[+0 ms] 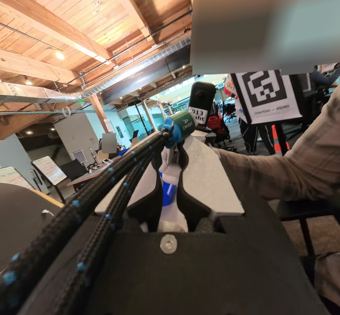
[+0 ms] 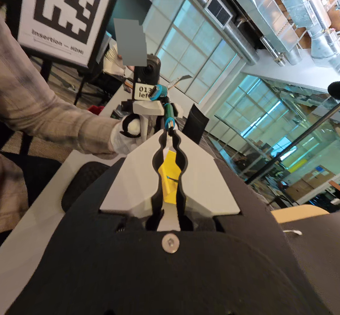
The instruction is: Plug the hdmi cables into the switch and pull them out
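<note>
While both grippers face each other above the grey tabletop (image 1: pixel 206 177), the left gripper (image 1: pixel 170 154) has its jaws closed on braided cables (image 1: pixel 117 183) near a green plug (image 1: pixel 184 125). The right gripper (image 2: pixel 170 134) is closed on a cable just below another green plug (image 2: pixel 168 116); a second plug (image 2: pixel 157 91) sits above. The switch is out of view.

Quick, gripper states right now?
Left gripper: jaws shut on the green HDMI connector.
Right gripper: jaws shut; whether they grip anything cannot be told.
</note>
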{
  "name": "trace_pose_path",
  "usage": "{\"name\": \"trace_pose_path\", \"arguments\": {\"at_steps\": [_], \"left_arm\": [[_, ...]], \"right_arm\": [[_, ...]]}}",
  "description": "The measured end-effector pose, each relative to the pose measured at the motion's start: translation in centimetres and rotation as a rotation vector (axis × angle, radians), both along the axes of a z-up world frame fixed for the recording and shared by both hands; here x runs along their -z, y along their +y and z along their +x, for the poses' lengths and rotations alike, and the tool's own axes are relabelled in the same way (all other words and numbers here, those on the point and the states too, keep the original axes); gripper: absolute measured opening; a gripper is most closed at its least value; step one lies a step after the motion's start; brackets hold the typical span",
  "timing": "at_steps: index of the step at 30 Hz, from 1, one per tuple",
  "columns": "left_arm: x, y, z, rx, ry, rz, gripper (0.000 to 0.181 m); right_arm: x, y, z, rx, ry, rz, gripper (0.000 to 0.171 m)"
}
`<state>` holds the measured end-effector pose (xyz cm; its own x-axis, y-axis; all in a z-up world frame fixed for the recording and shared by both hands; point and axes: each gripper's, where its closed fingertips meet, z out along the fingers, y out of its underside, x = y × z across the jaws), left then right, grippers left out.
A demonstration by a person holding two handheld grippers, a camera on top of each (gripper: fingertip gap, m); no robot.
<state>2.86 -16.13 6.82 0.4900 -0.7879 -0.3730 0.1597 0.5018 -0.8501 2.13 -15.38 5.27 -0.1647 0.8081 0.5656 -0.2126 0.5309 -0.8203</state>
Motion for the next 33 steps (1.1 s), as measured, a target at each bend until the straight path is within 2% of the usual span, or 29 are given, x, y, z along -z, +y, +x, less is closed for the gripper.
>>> {"name": "trace_pose_path", "arguments": {"at_steps": [5,9,12,16,24,29,33], "left_arm": [[-0.4,-0.8,-0.2,0.025,0.0,0.002,0.015],[-0.1,-0.6,-0.5,0.003,0.019,0.002,0.015],[0.0,-0.5,-0.6,-0.009,0.022,-0.001,0.03],[-0.2,-0.5,-0.5,-0.001,-0.003,-0.033,0.033],[-1.2,-0.5,-0.3,0.074,-0.167,-0.125,0.018],[-1.2,-0.7,0.1,0.031,-0.135,-0.09,0.015],[-1.4,-1.0,0.4,0.0,-0.106,-0.066,0.014]], "right_arm": [[-0.5,-1.0,-0.2,-0.094,0.003,-0.075,0.002],[0.0,-0.7,-0.4,-0.045,-0.056,-0.026,0.002],[-0.1,-0.3,-0.4,-0.011,-0.077,-0.016,0.002],[0.0,0.2,0.0,0.043,-0.109,0.042,0.002],[-0.1,0.0,0.3,0.123,-0.144,0.148,0.002],[-0.2,0.0,0.8,0.165,-0.181,0.175,0.001],[-0.3,-0.4,1.0,0.116,-0.206,0.078,0.002]]}}
